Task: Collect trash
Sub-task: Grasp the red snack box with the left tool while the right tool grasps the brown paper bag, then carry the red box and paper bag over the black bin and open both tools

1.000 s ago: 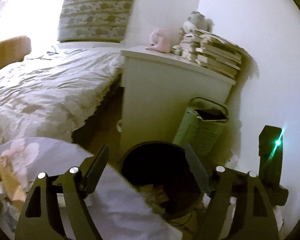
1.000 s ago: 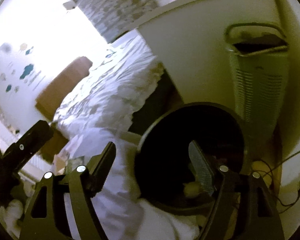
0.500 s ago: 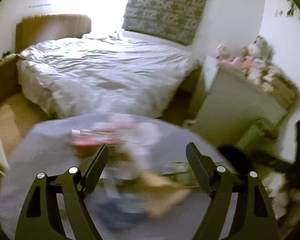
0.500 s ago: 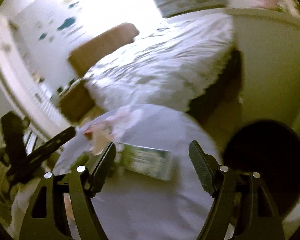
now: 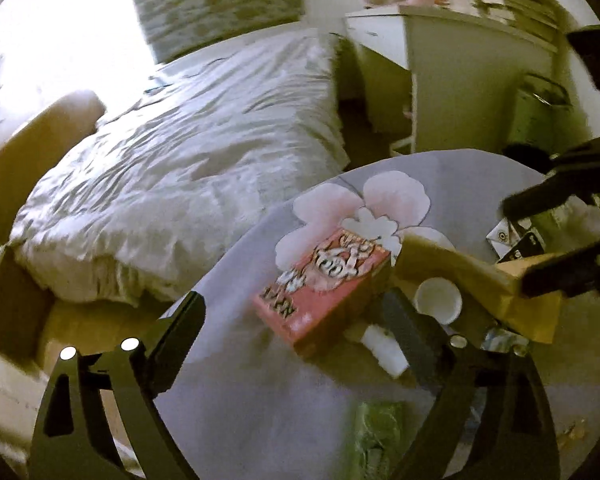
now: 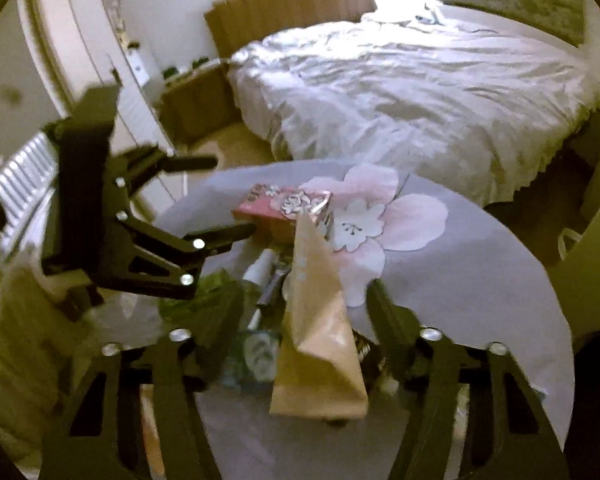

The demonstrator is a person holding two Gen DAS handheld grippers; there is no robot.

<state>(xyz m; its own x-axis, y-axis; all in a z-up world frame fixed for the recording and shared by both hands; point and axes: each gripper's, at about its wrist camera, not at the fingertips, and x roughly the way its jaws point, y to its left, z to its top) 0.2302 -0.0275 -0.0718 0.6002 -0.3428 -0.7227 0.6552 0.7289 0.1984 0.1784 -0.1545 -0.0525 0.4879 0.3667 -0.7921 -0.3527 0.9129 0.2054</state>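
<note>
From the left wrist view, the left gripper [image 5: 296, 320] has just been opening and its jaws stand wide with nothing pinched; the pink carton [image 5: 324, 292] lies between them, untouched, on the round grey table [image 5: 260, 408] with the flower print. A white paper cup [image 5: 438, 300] and a brown paper bag [image 5: 472, 280] crowd its far side, so a careless closing could catch the cup's rim or push the carton off the table's edge toward the bed [image 5: 180, 168].

From the right wrist view, the right gripper [image 6: 304, 312] has just been closing; the jaws are about half open around the brown paper bag [image 6: 320, 340], though I cannot tell whether the pads press it yet. The bag is limp and could fold out of the grip. The left gripper [image 6: 228, 200] reaches in close beside it over the pink carton [image 6: 276, 212]; the two tools might knock together.
</note>
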